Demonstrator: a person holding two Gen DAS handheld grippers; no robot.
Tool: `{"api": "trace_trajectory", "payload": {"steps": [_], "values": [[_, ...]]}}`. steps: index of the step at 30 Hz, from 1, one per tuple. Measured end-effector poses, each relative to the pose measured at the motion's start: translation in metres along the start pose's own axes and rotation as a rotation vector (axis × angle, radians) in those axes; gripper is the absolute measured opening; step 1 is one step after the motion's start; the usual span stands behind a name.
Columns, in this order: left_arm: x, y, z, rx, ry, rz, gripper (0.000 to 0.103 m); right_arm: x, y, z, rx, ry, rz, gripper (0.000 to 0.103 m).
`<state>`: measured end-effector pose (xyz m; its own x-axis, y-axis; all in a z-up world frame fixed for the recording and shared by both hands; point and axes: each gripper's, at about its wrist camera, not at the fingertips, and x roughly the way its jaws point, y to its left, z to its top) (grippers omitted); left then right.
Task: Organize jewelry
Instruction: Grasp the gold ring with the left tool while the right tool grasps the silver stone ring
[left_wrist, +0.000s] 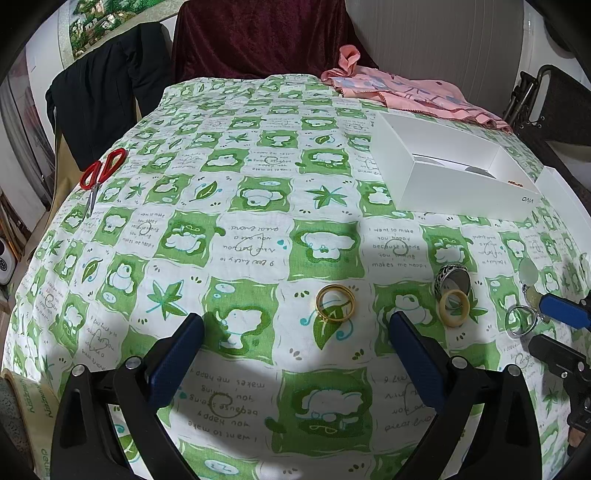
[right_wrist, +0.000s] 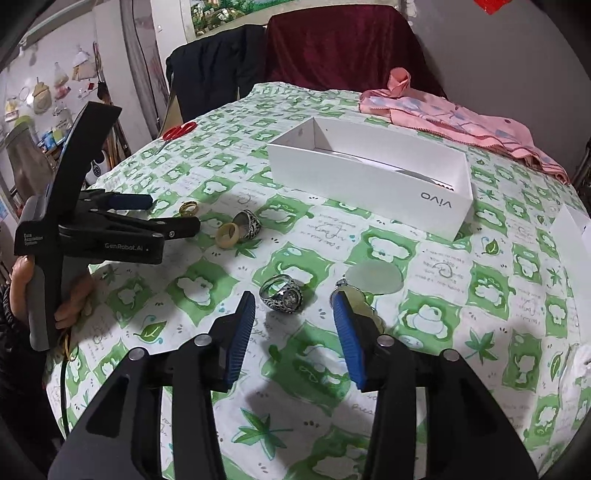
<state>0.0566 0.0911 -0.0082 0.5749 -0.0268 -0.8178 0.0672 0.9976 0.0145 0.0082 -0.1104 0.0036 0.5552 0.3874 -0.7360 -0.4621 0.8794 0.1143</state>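
A gold ring (left_wrist: 335, 303) lies on the green patterned cloth just ahead of my open left gripper (left_wrist: 295, 321); it also shows in the right wrist view (right_wrist: 188, 208). A cream ring (left_wrist: 454, 308) (right_wrist: 229, 235) leans against a dark patterned ring (left_wrist: 453, 280) (right_wrist: 252, 222). A silver patterned ring (right_wrist: 282, 294) (left_wrist: 521, 321) lies just ahead of my open right gripper (right_wrist: 293, 301), between its fingertips. A pale round pendant (right_wrist: 373, 278) lies beside the right fingertip. An open white box (right_wrist: 369, 175) (left_wrist: 450, 170) stands farther back.
Red scissors (left_wrist: 100, 173) (right_wrist: 177, 133) lie at the far left of the table. A pink cloth (right_wrist: 458, 122) (left_wrist: 413, 92) lies at the back right. A white box lid (right_wrist: 572, 240) sits at the right edge. Dark clothes hang on chairs behind the table.
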Motion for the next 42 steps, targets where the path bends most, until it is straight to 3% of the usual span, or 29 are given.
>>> {"api": "trace_trajectory", "payload": {"steps": [6,15,20,30,40,41,42], "values": [[-0.002,0.001,0.003,0.012,-0.008,0.000,0.096,0.000,0.001,0.000,-0.007,-0.002,-0.005,0.044],[-0.004,-0.017,0.008,0.104,-0.057,-0.026,0.056,0.000,0.002,0.000,-0.017,-0.004,-0.006,0.044],[-0.005,-0.025,0.006,0.142,-0.066,-0.074,0.022,0.000,0.003,0.000,-0.017,-0.005,-0.005,0.044],[-0.010,-0.027,-0.002,0.137,-0.066,-0.084,0.023,-0.001,0.011,-0.001,-0.052,-0.008,0.008,0.044],[-0.010,-0.026,-0.002,0.135,-0.066,-0.086,0.022,0.017,0.012,0.008,-0.070,0.052,0.006,0.044],[-0.010,-0.026,-0.002,0.135,-0.066,-0.088,0.022,0.019,0.011,0.009,-0.065,0.061,0.006,0.044],[-0.010,-0.026,-0.002,0.135,-0.066,-0.089,0.022,0.018,0.011,0.010,-0.069,0.057,0.006,0.037]]}}
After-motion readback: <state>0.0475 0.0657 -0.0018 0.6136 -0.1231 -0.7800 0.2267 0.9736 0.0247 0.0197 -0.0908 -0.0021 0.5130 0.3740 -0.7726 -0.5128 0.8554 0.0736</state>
